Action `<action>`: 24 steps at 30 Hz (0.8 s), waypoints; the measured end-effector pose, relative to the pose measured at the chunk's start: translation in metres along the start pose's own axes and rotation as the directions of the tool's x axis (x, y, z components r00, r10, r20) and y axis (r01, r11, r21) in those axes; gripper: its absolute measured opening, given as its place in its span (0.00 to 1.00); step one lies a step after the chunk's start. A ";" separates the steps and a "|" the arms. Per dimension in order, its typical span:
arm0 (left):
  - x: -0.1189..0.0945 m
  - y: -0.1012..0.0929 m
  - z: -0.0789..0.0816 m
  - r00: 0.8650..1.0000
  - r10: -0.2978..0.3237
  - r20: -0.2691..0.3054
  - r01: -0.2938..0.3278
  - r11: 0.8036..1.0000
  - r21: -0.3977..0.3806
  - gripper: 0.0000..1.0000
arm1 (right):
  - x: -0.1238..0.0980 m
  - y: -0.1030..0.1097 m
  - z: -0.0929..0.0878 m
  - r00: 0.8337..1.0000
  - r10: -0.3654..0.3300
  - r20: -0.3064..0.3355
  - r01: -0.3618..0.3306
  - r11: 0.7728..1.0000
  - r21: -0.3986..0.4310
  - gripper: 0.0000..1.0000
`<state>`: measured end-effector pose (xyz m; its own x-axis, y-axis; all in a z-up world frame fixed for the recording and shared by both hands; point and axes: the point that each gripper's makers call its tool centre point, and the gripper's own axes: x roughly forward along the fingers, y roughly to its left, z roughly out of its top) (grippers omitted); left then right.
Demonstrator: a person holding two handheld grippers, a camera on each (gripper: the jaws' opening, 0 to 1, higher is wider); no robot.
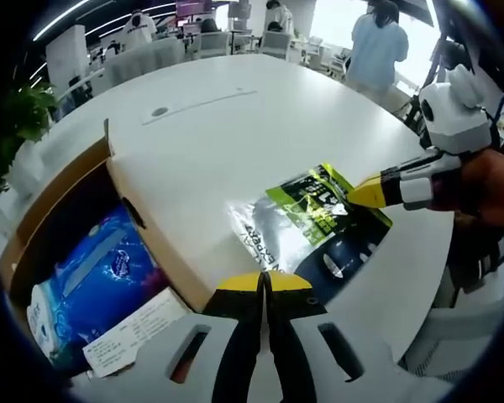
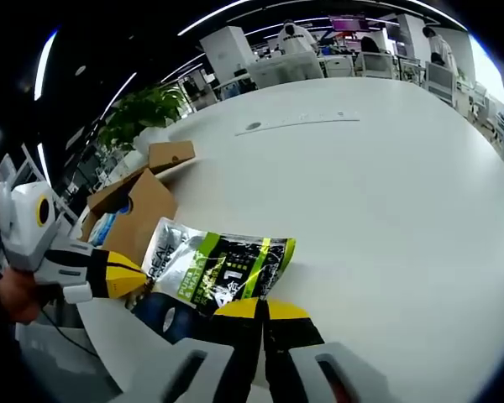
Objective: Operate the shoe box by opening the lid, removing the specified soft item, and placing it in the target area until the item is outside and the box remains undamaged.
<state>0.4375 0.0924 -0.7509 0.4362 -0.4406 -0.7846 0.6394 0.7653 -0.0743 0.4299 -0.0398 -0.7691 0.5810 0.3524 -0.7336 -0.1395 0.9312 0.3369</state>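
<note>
In the left gripper view, the left gripper has its yellow-tipped jaws pressed together, pinching the near edge of the glossy green-and-black pouch. The pouch lies flat on the white table, just beside the open cardboard shoe box, whose white lid leans out toward the pouch. Inside the box sits a blue pack with a paper slip near it. The right gripper meets the far edge of the pouch, held by a hand; whether its jaws are closed cannot be told here.

In the right gripper view, the right gripper shows its jaws closed on the near edge of the pouch. The shoe box stands just beyond the pouch on the table. The left gripper touches the pouch's side nearest the box. A potted plant stands well beyond the box.
</note>
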 end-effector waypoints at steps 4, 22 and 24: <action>0.003 0.003 0.002 1.000 0.018 -0.012 -0.017 1.000 0.018 0.00 | 0.003 0.000 0.000 1.000 0.000 0.000 0.000 1.000 -0.001 0.00; 0.015 0.009 -0.024 0.994 0.079 -0.075 -0.078 0.997 0.014 0.00 | 0.018 0.004 -0.010 1.000 -0.016 -0.019 0.016 0.999 0.038 0.00; 0.017 0.010 -0.022 0.994 0.080 -0.079 -0.080 0.997 0.005 0.00 | 0.018 0.004 -0.010 1.000 -0.017 -0.020 0.017 0.999 0.039 0.00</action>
<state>0.4375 0.1027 -0.7788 0.4349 -0.3394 -0.8340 0.6054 0.7959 -0.0082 0.4314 -0.0293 -0.7870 0.5672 0.3388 -0.7507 -0.0982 0.9328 0.3467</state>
